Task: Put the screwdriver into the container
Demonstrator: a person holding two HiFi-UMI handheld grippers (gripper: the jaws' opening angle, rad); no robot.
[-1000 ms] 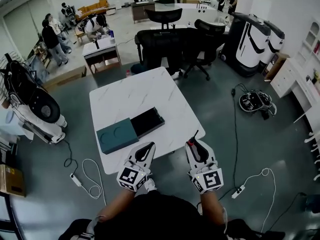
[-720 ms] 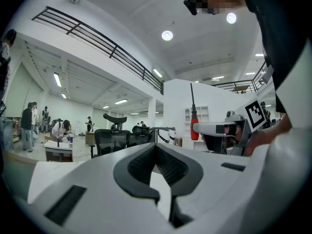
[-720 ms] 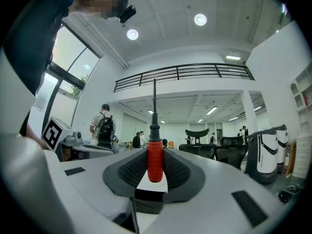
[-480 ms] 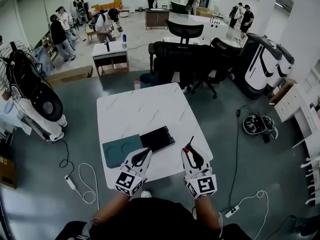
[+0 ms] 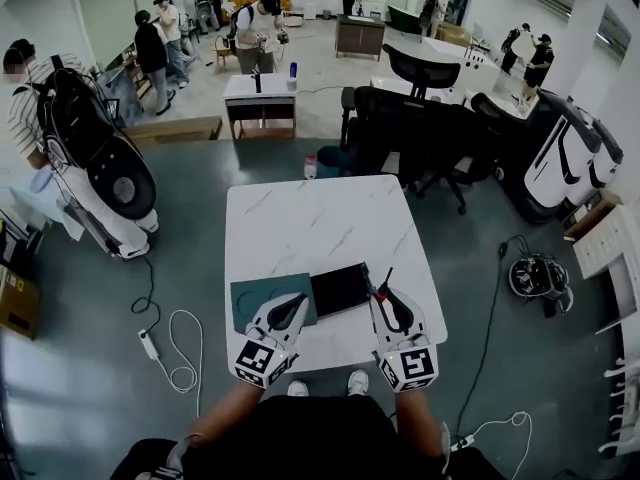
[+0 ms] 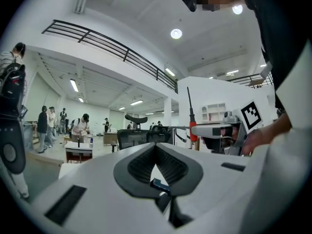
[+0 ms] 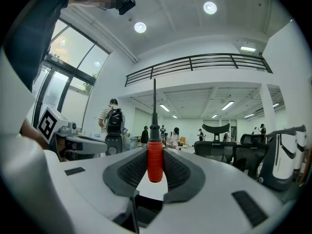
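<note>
**A:** What is new compared with a second ago?

**B:** The person is closer to the table [image 5: 300,218]. A second back, both grippers are short of its near edge, over the floor. Now they reach over that edge, and the black container [image 5: 340,289] lies just ahead, between the two. The grip is unchanged: the right gripper [image 5: 390,306] keeps its fingers clamped on the screwdriver [image 7: 155,161].

**A:** And for the job?

**B:** I judge the carry nearly over (the pick-up is plainly done). What remains is to bring the tool over the open container, lower it in and let go. It is not in yet.

**A:** Where is the screwdriver right now?

**B:** It is held off the table in the right gripper, near the container's right end in the head view.

**A:** How does it look?

**B:** It has a red handle with a rounded butt, gripped between the ribbed pads. Above that come a black collar and a thin dark shaft pointing straight out past the fingertips. It sits in line with the jaws, not skewed.

**A:** The other hand?

**B:** The left gripper [image 6: 156,147] has its fingertips together with nothing between them. In the head view it hangs over the near edge of the teal piece [image 5: 256,300] right beside the container (a lid, perhaps).
</note>
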